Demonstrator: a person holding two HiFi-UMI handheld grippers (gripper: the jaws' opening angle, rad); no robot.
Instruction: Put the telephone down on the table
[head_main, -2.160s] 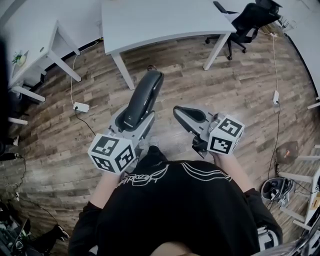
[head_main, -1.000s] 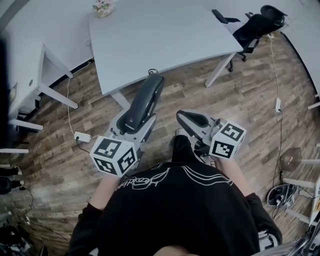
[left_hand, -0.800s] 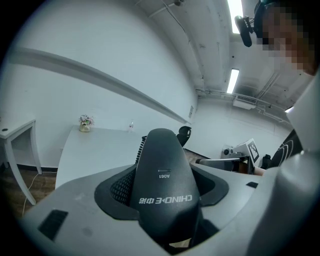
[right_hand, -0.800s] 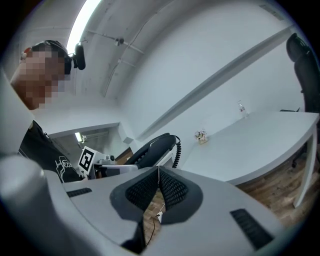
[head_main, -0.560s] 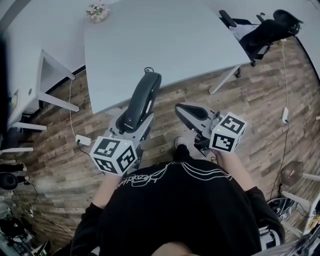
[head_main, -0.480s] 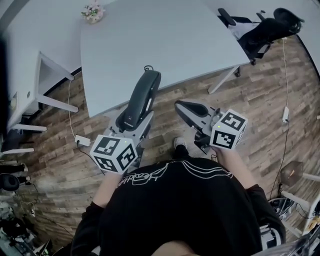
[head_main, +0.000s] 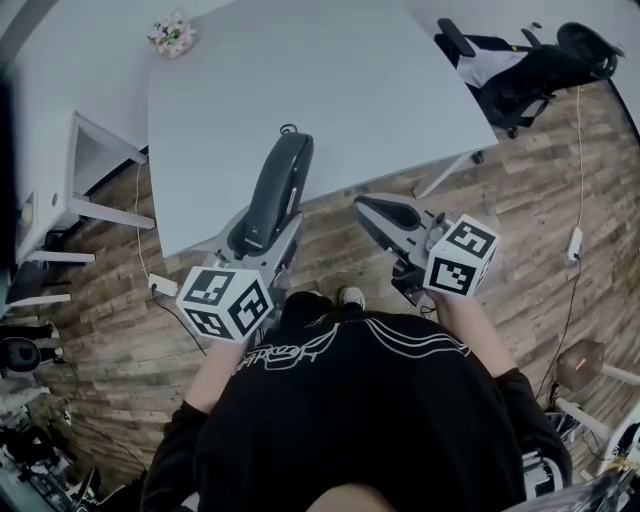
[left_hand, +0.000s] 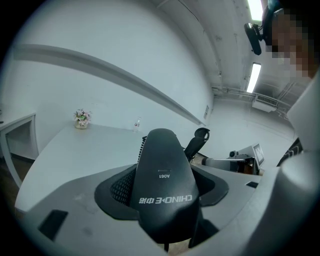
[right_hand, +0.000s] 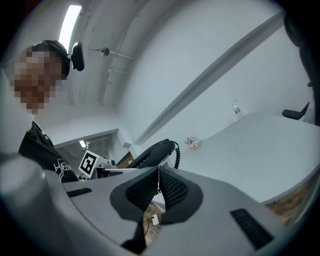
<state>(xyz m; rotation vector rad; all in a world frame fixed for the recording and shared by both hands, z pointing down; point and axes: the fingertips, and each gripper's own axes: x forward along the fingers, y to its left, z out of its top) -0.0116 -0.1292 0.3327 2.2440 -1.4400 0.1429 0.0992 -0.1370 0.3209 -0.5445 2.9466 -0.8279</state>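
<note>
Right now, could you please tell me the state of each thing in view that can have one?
Telephone, held in the air, not yet on the table.
Left tongs, shut on the telephone.
Right tongs, shut with nothing between them.
Flowers, standing upright at the table's far corner.

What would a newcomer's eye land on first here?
A black telephone sits clamped in the left gripper, left of centre, pointing at the big white table ahead. Beside it the right gripper is shut on nothing, above the wood floor.
</note>
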